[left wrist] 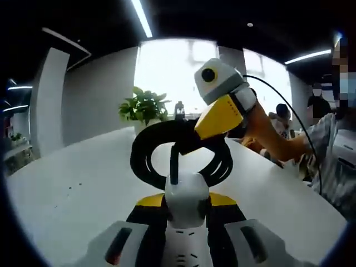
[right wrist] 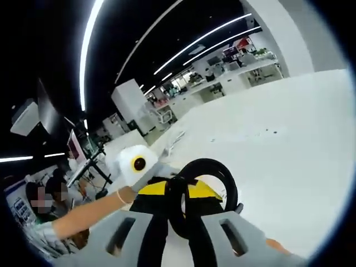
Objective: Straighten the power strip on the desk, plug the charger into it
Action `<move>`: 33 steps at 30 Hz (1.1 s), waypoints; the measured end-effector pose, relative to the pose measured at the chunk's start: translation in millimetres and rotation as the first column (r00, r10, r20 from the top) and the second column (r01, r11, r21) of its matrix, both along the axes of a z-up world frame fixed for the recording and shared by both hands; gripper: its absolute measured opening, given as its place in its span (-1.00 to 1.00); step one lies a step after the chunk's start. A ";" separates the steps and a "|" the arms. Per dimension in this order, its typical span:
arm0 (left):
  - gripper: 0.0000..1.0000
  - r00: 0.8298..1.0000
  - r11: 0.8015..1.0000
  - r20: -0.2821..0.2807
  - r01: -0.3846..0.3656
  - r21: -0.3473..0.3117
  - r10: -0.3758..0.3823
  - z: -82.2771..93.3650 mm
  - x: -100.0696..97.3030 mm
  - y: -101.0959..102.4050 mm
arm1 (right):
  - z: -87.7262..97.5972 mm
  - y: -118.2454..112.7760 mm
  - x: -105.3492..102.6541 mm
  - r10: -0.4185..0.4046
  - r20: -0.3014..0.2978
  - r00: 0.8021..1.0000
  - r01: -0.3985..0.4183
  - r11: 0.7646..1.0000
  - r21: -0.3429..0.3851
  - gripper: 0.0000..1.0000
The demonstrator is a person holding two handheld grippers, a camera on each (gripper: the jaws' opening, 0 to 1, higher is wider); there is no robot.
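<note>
Both tongs [left wrist: 186, 214] grip pwr strip [left wrist: 186, 200] (cable [left wrist: 147, 150] coiled).

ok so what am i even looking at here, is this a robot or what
No robot: a person holds a handheld gripper in each hand, and each carries a fisheye camera looking along its two fingers. The left gripper view shows the left gripper apparently clamping a white block, with a coiled black cable behind it. The right gripper, at the end of the person's arm, pinches that coil. The right gripper view looks back across the white desk.
</note>
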State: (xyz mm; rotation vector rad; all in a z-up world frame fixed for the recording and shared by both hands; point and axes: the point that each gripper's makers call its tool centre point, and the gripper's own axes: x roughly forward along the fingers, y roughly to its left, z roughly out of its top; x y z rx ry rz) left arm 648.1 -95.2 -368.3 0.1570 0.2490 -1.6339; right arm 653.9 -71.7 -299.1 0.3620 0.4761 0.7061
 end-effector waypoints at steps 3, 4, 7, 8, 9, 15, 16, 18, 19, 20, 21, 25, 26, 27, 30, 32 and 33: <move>-0.49 1.000 1.000 0.019 0.003 0.016 -0.003 -1.7 0.2 1.6 | -1.9 0.9 -1.1 0.002 -0.002 1.000 -0.002 1.000 0.001 -0.84; -0.48 1.000 1.000 0.021 0.003 0.019 -0.003 -2.5 -1.0 2.3 | -2.4 1.3 -1.4 0.003 -0.003 1.000 -0.003 1.000 0.000 -0.84; -0.48 0.999 0.999 0.050 -0.008 0.031 0.006 -4.8 -1.9 1.8 | -4.5 2.1 -1.0 0.004 -0.005 1.000 -0.004 1.000 0.000 -0.84; -0.48 0.998 0.999 0.057 -0.008 0.033 0.006 -5.3 -0.5 1.7 | -4.5 1.9 -0.7 0.004 -0.002 1.000 -0.004 1.000 -0.003 -0.84; -0.48 0.998 0.999 0.059 -0.009 0.034 0.007 -5.7 0.4 1.1 | -5.5 1.7 -1.3 0.001 -0.002 1.000 -0.001 1.000 -0.010 -0.84; -0.48 0.995 0.998 0.100 0.009 0.055 -0.014 -11.1 -2.7 0.9 | -11.6 1.2 -8.5 0.004 0.002 1.000 -0.004 1.000 -0.031 -0.85; -0.48 0.995 0.998 0.101 0.010 0.056 -0.015 -11.1 -2.9 1.5 | -11.4 1.0 -9.7 0.004 0.006 1.000 -0.004 1.000 -0.029 -0.85; -0.48 0.989 0.998 0.146 0.017 0.064 -0.026 -12.3 -4.5 2.3 | -12.4 1.4 -13.9 0.011 0.016 1.000 -0.011 1.000 -0.026 -0.84; -0.48 0.988 0.998 0.154 0.018 0.064 -0.027 -12.9 -5.4 2.3 | -13.6 1.1 -16.1 0.017 0.025 1.000 -0.017 1.000 -0.025 -0.84; -0.48 0.986 0.998 0.163 0.017 0.061 -0.027 -13.2 -5.5 2.5 | -14.2 0.7 -17.6 0.018 0.032 0.999 -0.017 1.000 -0.021 -0.83; -0.48 0.985 0.998 0.171 0.018 0.060 -0.028 -14.1 -5.9 2.5 | -15.3 0.0 -17.1 0.020 0.038 0.999 -0.019 1.000 -0.020 -0.83; -0.48 0.974 0.997 0.226 0.006 0.079 -0.023 -19.8 -7.5 1.2 | -21.2 2.4 -23.9 0.059 0.083 0.995 -0.058 0.998 -0.009 -0.78; -0.48 0.972 0.997 0.235 0.003 0.078 -0.021 -19.2 -5.6 1.9 | -20.7 1.9 -24.9 0.061 0.095 0.994 -0.061 0.998 -0.001 -0.77; -0.49 0.970 0.997 0.241 0.001 0.078 -0.020 -18.9 -5.7 1.8 | -20.9 1.7 -25.3 0.068 0.104 0.992 -0.069 0.998 0.003 -0.76; -0.49 0.965 0.997 0.263 -0.004 0.077 -0.016 -19.4 -5.2 2.8 | -21.5 3.6 -29.9 0.103 0.145 0.984 -0.101 0.995 -0.018 -0.68; -0.49 0.960 0.997 0.280 -0.009 0.080 -0.013 -19.3 -4.9 3.1 | -23.5 2.6 -31.0 0.109 0.164 0.980 -0.103 0.993 -0.049 -0.56; -0.48 0.956 0.996 0.292 -0.012 0.083 -0.013 -19.1 -4.4 3.5 | -24.8 2.4 -32.2 0.115 0.169 0.979 -0.106 0.992 -0.065 -0.51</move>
